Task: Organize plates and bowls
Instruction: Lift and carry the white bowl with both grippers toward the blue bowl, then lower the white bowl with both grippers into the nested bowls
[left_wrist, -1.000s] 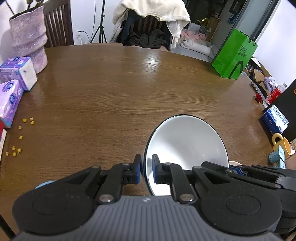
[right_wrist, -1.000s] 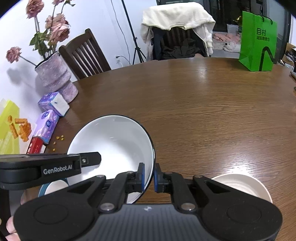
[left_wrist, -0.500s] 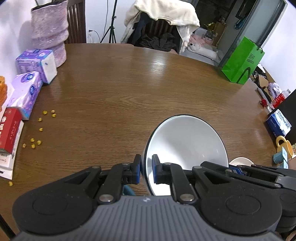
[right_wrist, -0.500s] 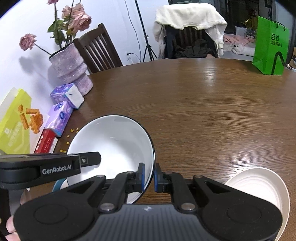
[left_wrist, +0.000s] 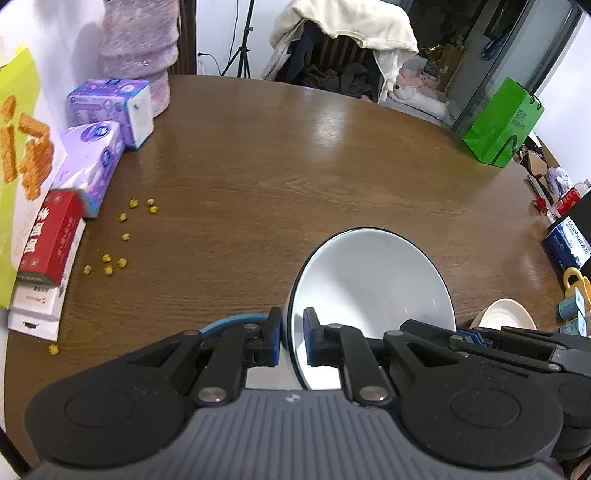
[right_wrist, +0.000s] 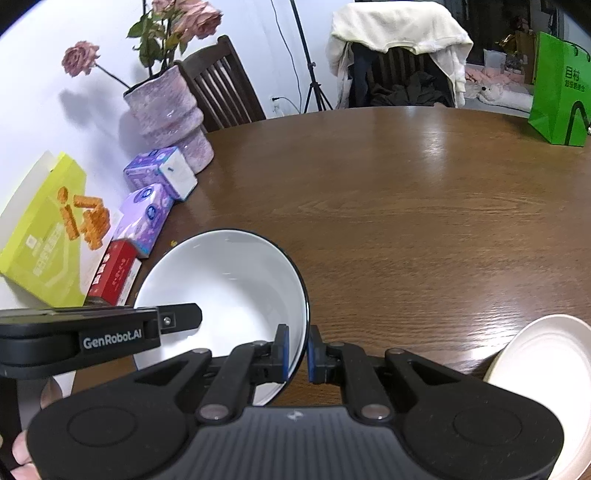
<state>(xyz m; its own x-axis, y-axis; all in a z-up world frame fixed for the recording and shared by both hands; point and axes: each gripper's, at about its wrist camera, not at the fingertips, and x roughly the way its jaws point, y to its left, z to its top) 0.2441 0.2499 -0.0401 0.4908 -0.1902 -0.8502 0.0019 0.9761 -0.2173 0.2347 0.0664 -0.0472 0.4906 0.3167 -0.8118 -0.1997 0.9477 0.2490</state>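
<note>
A white bowl (left_wrist: 373, 280) with a thin dark rim hangs above the brown table (left_wrist: 295, 166), held from both sides. My left gripper (left_wrist: 291, 332) is shut on its left rim, one pad inside and one outside. My right gripper (right_wrist: 297, 350) is shut on the bowl's (right_wrist: 221, 284) right rim in the same way. The left wrist view shows the right gripper (left_wrist: 461, 338) only partly. A cream plate (right_wrist: 543, 362) lies on the table at lower right. The curved blue rim of another dish (left_wrist: 232, 321) peeks out under the left fingers.
Along the left edge stand a purple vase (right_wrist: 170, 114), two purple tissue packs (left_wrist: 110, 107), a red box (left_wrist: 51, 236) and a yellow snack box (right_wrist: 48, 229). Yellow kernels (left_wrist: 122, 236) are scattered nearby. A green bag (left_wrist: 498, 122) and a yellow mug (left_wrist: 574, 280) sit right.
Both grippers have carried the bowl leftward over the table, toward the boxes. The red and yellow boxes and the cream plate have come further into view. Both grips are unchanged.
</note>
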